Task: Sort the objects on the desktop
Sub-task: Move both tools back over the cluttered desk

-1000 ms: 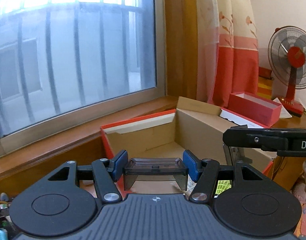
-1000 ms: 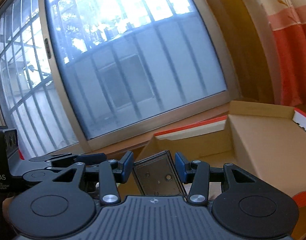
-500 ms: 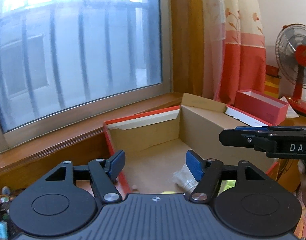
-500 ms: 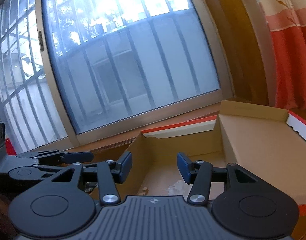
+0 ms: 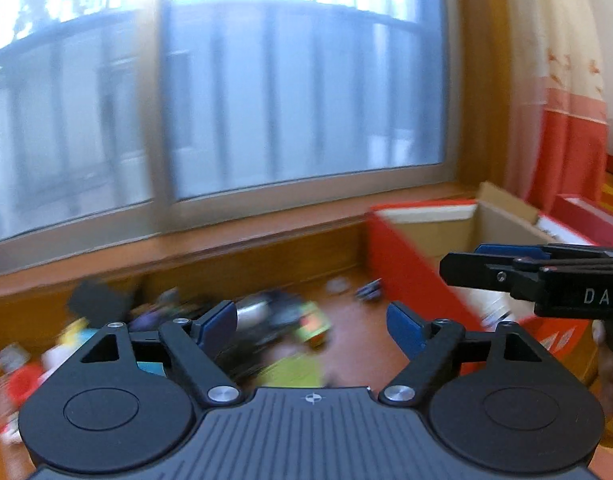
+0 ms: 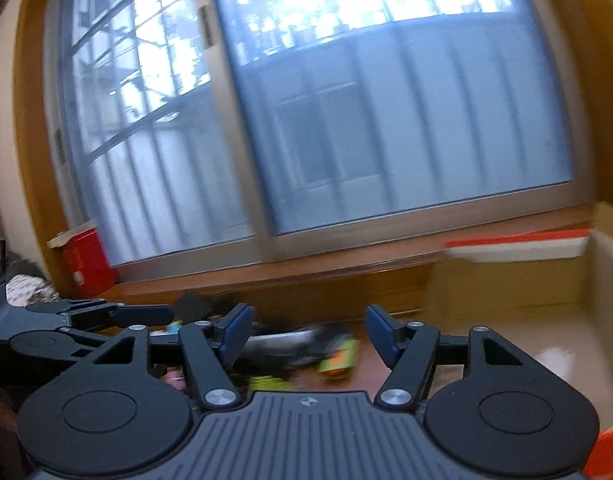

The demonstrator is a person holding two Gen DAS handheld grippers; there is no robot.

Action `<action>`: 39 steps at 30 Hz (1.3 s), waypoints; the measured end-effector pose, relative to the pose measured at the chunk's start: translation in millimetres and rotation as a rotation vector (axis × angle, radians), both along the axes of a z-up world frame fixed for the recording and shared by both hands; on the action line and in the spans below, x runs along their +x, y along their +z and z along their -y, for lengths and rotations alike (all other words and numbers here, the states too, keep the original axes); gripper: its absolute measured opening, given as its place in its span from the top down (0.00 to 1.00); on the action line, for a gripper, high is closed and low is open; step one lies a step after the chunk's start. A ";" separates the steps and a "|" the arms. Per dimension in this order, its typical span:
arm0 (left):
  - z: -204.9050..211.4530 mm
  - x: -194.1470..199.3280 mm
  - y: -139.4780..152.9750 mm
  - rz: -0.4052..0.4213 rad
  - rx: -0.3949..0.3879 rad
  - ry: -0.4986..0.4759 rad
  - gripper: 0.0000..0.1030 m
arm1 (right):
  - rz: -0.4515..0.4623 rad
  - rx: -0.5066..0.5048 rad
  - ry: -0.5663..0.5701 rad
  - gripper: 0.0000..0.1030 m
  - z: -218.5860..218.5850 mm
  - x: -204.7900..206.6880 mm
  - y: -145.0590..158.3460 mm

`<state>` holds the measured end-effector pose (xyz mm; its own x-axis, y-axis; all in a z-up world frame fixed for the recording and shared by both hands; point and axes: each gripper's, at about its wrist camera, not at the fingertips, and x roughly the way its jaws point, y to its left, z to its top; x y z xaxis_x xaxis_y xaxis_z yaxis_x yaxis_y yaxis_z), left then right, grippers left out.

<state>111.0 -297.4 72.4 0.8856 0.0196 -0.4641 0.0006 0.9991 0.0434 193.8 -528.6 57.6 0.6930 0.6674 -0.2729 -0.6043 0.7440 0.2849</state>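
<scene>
My left gripper [image 5: 311,322] hangs above a blurred heap of small desktop objects [image 5: 266,320] on the wooden desk, its jaws opening with nothing between them. The red-sided cardboard box [image 5: 410,256] stands to its right. My right gripper [image 6: 306,332] is also empty, jaws opening, over the same heap [image 6: 306,344], with the box [image 6: 546,280] at its right. In the left wrist view the right gripper [image 5: 506,264] shows from the side over the box's near edge. The left gripper [image 6: 106,314] appears at the left of the right wrist view.
A large barred window [image 5: 266,100] and its wooden sill [image 5: 186,256] run behind the desk. A red container [image 6: 86,262] stands on the sill at the left. A cream and red curtain [image 5: 566,120] hangs at the right, with a red box [image 5: 586,216] below it.
One second ago each gripper held a dark translucent plastic piece over the box. Both let go, opened wider, and swung left from the box toward the heap of objects.
</scene>
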 end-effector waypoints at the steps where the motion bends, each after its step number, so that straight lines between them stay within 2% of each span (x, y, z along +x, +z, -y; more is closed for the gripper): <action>1: -16.8 -12.9 -0.6 -0.009 0.001 0.019 0.20 | -0.007 0.000 0.011 0.34 -16.3 -8.3 -0.9; 5: -82.6 -62.3 -4.3 -0.038 0.001 0.098 0.15 | -0.077 0.001 0.057 0.34 -89.9 -44.9 -8.7; 9: -148.2 -101.7 -16.3 -0.091 0.003 0.184 0.15 | -0.142 -0.008 0.130 0.34 -163.7 -81.8 -21.8; 12: -192.1 -119.1 -26.3 -0.133 -0.032 0.228 0.15 | -0.204 -0.042 0.211 0.34 -217.8 -101.6 -27.1; 14: -219.5 -123.5 -35.2 -0.160 -0.036 0.241 0.15 | -0.234 -0.070 0.268 0.34 -252.4 -113.0 -29.8; 18: -268.8 -125.8 -55.1 -0.224 -0.032 0.240 0.15 | -0.212 -0.172 0.317 0.35 -315.6 -130.9 -35.8; 22: -313.3 -125.0 -75.1 -0.292 -0.026 0.226 0.15 | -0.218 -0.197 0.356 0.34 -364.9 -134.3 -43.7; 25: -344.6 -123.2 -85.0 -0.312 -0.038 0.201 0.15 | -0.236 -0.215 0.364 0.34 -397.7 -130.9 -48.7; 27: -363.3 -120.4 -91.4 -0.314 -0.065 0.178 0.15 | -0.244 -0.244 0.325 0.34 -415.8 -125.4 -52.0; 30: -385.0 -117.7 -97.3 -0.299 -0.080 0.080 0.15 | -0.250 -0.250 0.258 0.34 -436.6 -131.9 -50.7; 37: -413.8 -113.8 -119.4 -0.299 -0.023 -0.175 0.14 | -0.308 -0.233 -0.004 0.34 -466.6 -168.9 -62.3; 39: -414.6 -109.5 -126.7 -0.275 -0.004 -0.220 0.09 | -0.323 -0.231 -0.069 0.34 -475.2 -181.1 -66.0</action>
<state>1.4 117.1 -54.3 0.7101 -0.1598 -0.6857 0.2267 0.9739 0.0077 12.6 -53.4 -8.4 0.5877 0.5178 -0.6216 -0.4574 0.8464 0.2727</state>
